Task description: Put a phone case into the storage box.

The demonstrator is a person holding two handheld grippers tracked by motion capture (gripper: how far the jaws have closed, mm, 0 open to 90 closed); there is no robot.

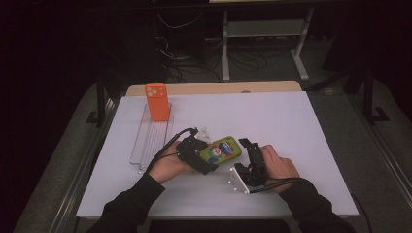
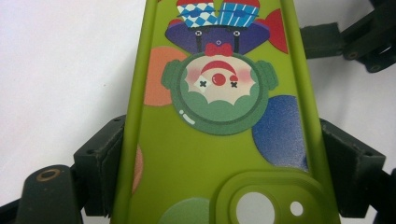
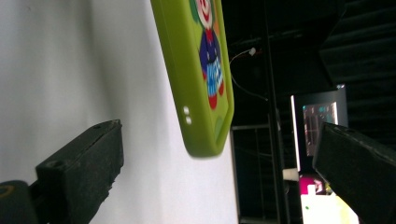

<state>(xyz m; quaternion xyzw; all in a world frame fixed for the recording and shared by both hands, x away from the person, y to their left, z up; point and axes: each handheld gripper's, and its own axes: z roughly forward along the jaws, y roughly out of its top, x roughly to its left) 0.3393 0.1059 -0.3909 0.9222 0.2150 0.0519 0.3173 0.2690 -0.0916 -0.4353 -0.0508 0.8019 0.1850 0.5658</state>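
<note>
A green phone case printed with a cartoon clown is held just above the white table. My left gripper is shut on it, its pads pressing the case's two long edges near the camera cutout. In the left gripper view the case runs away from the left gripper. My right gripper stands open at the case's far end. In the right gripper view, turned on its side, the case's corner hangs ahead of the right gripper, touching neither pad.
An orange phone stands upright in a clear slotted rack at the table's left. A wooden board edge lies along the far side. The floor beyond is dark, with cables and a desk frame.
</note>
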